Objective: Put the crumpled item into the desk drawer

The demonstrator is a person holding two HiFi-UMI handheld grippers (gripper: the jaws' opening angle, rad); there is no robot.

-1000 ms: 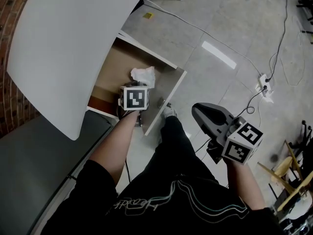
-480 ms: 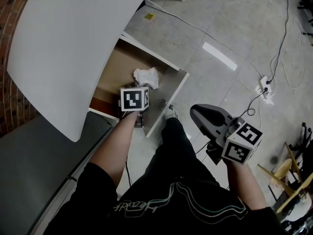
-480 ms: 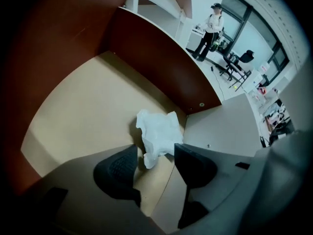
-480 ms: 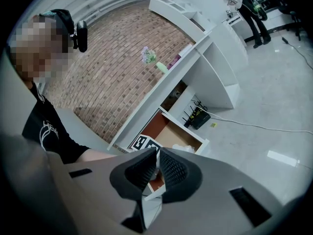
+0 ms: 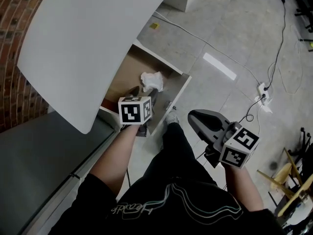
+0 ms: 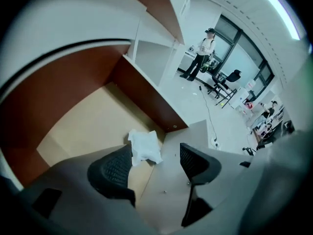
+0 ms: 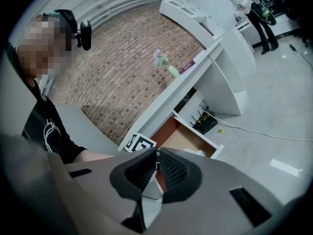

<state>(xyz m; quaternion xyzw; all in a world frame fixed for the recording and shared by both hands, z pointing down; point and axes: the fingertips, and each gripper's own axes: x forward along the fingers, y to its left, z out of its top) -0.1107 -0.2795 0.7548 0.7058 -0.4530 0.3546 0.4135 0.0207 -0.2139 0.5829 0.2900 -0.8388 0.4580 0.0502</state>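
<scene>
The desk drawer (image 5: 128,75) stands pulled out from under the curved white desk top (image 5: 88,38), and the crumpled white paper (image 5: 152,81) lies on its tan bottom, near the right corner by the drawer's front panel. The left gripper (image 5: 143,93) hangs over the near end of the drawer and points down into it. In the left gripper view its jaws are opening and stand wide apart, released. The crumpled white paper (image 6: 144,147) sits on the drawer bottom just beyond the left pad (image 6: 115,166), and neither pad presses on it. The right gripper (image 5: 195,117) is held well apart to the right, above the grey tiled floor (image 5: 230,28), beside the person's leg. In the right gripper view its jaws are clenched together with nothing between them, and the open drawer (image 7: 188,137) shows beyond their tips.
</scene>
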